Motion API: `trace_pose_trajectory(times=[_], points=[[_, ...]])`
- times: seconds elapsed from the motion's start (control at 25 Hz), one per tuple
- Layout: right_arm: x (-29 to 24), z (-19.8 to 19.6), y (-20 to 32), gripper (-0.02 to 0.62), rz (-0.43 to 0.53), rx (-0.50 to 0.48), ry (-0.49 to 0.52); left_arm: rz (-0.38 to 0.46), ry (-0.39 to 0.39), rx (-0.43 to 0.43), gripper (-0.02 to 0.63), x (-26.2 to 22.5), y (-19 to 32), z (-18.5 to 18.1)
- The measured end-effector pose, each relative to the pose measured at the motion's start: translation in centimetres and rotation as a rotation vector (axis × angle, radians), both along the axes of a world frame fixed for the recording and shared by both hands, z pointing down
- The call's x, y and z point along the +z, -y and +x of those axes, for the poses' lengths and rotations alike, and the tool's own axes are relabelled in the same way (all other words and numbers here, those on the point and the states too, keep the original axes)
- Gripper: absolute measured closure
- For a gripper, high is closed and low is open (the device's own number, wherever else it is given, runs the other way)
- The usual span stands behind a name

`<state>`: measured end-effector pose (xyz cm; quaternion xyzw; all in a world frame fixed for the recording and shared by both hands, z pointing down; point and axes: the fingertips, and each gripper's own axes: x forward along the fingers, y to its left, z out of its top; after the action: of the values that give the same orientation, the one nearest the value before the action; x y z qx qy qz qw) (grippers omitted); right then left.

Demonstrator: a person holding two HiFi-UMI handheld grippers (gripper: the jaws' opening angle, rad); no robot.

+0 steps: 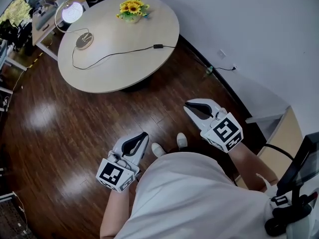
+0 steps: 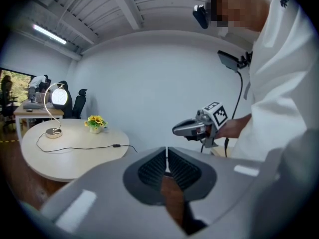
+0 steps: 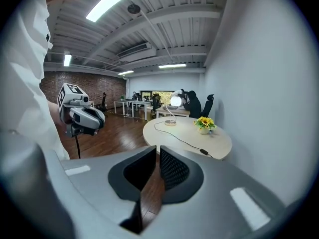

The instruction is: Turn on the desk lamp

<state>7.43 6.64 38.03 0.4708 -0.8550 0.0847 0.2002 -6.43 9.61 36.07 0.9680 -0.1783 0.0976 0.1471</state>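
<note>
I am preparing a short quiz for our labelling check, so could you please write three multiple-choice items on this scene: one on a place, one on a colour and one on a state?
1. Where does the desk lamp stand?
A. On the wooden floor
B. On a chair seat
C. On the round table

2. What colour are the flowers on that table?
A. Red
B. Yellow
C. Blue

3. What state is the desk lamp in?
A. Lit
B. Dark
C. Tipped on its side

Answers:
1 C: its base rests on the tabletop, with its cord trailing across the top.
2 B: the petals show yellow over green leaves.
3 A: its round head glows bright white in the head view and the right gripper view.
</note>
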Motion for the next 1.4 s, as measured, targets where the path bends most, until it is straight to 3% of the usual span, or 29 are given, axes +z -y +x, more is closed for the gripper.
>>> trace_pose_trajectory(times=[0.28,1.4], points=[[-1.2,0.8,-1.0,0.583,0.032,-0.005,0.029,0.001,0.005,0.018,0.577,0.0,-1.1,1.5],[-1.6,-0.8,0.9,0.581,0.024,0.000,0.027,0.001,0.034,0.051,0.577,1.3,1.7,1.1]])
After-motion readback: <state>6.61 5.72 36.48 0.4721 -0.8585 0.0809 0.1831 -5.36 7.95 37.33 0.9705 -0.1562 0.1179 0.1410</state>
